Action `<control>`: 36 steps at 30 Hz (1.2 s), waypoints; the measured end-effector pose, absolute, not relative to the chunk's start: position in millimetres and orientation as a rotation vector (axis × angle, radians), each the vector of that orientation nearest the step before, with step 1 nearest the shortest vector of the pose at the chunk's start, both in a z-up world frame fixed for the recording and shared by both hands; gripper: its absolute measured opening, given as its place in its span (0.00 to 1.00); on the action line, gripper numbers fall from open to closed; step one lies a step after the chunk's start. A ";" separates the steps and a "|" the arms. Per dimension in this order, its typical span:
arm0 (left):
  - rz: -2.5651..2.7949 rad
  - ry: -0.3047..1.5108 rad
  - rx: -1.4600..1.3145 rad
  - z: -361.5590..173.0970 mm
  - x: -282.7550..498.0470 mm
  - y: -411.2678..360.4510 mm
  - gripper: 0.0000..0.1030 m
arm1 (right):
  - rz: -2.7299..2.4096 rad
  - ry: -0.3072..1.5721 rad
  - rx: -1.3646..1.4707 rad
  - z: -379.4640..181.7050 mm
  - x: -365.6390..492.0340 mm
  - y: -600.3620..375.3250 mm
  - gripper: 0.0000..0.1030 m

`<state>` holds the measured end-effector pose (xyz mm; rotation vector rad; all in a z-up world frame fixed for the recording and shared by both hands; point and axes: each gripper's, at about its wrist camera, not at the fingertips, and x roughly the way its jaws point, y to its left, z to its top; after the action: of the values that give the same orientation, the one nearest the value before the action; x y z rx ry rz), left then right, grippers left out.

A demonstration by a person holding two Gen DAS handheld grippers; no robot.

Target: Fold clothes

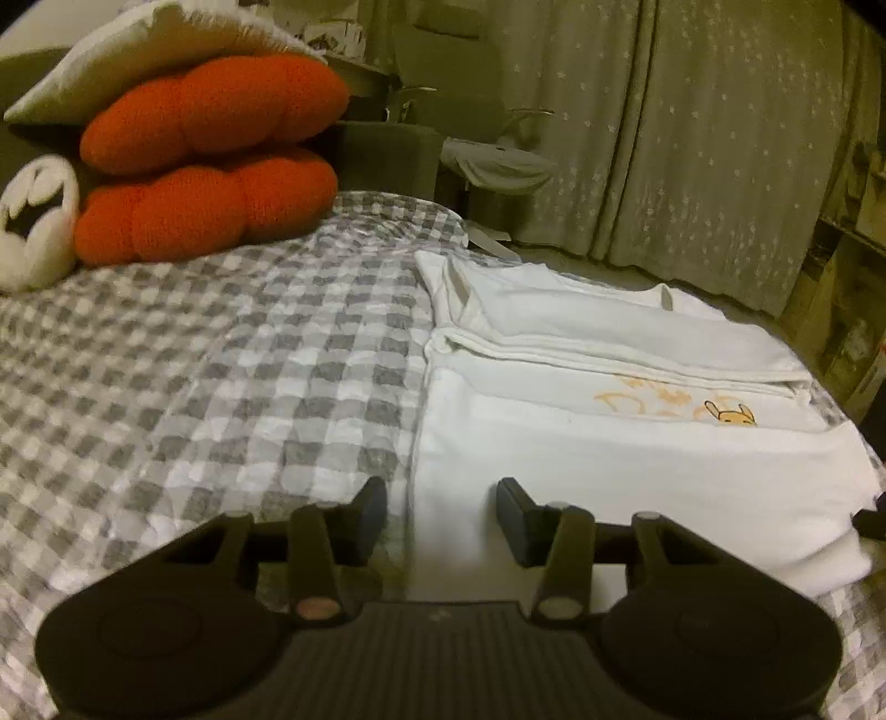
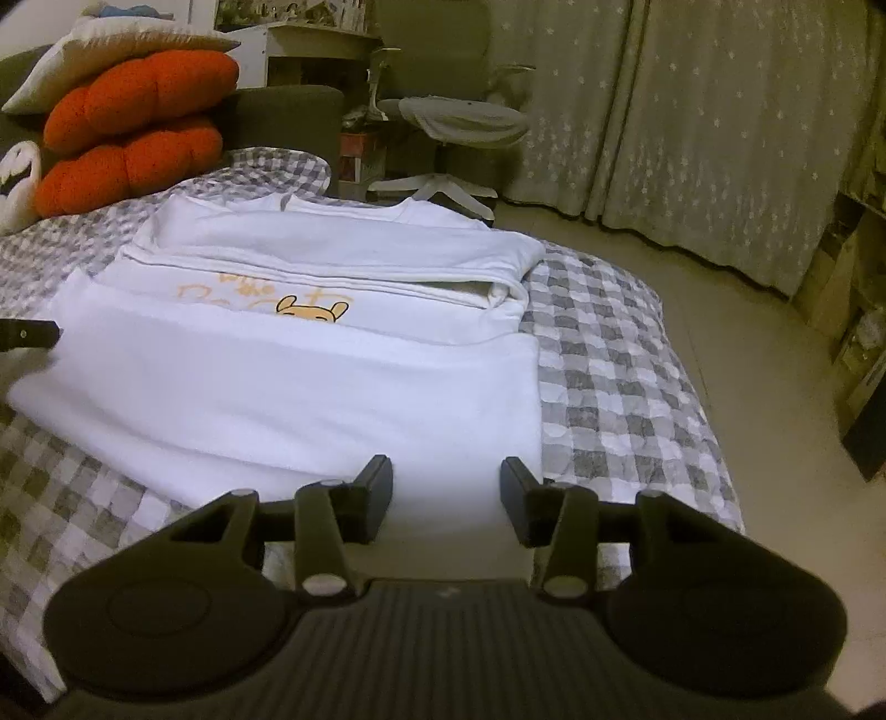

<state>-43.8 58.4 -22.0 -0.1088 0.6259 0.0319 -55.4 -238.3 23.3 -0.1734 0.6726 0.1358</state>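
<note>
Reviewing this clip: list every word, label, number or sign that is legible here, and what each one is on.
Nothing reads cleanly.
White shirt: orange print above the cartoon bear, partly hidden by the folds; too blurred to read.
Items on the shelf at the back: packaging or spines too small and blurred to read.
No text shows on the checkered bedspread or the grippers.

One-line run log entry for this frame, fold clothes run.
stage: mid-fold | white T-shirt: near hem folded up, on checkered bedspread | left tool: open, over shirt's left edge | right tool: open, over right corner
</note>
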 end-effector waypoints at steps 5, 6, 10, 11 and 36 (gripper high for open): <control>0.046 0.621 -0.155 -17.5 -50.7 68.3 0.43 | 0.129 0.638 -0.167 27.9 -58.4 -239.0 0.46; 0.047 0.619 -0.159 -15.8 -52.4 70.6 0.43 | 0.135 0.627 -0.170 28.9 -59.4 -238.0 0.47; 0.057 0.626 -0.137 -16.1 -53.7 72.6 0.43 | 0.193 0.623 -0.172 28.3 -61.0 -229.9 0.47; 0.063 0.636 -0.122 -17.7 -52.7 70.9 0.43 | 0.208 0.633 -0.186 26.3 -60.9 -225.3 0.47; -0.110 0.612 0.085 -25.8 -71.0 5.4 0.44 | 0.419 0.579 -0.323 20.9 -77.2 -151.9 0.47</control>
<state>-71.0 5.4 -25.8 0.0850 0.6121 -0.1097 -77.2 -151.9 20.9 -0.3234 0.5788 0.4191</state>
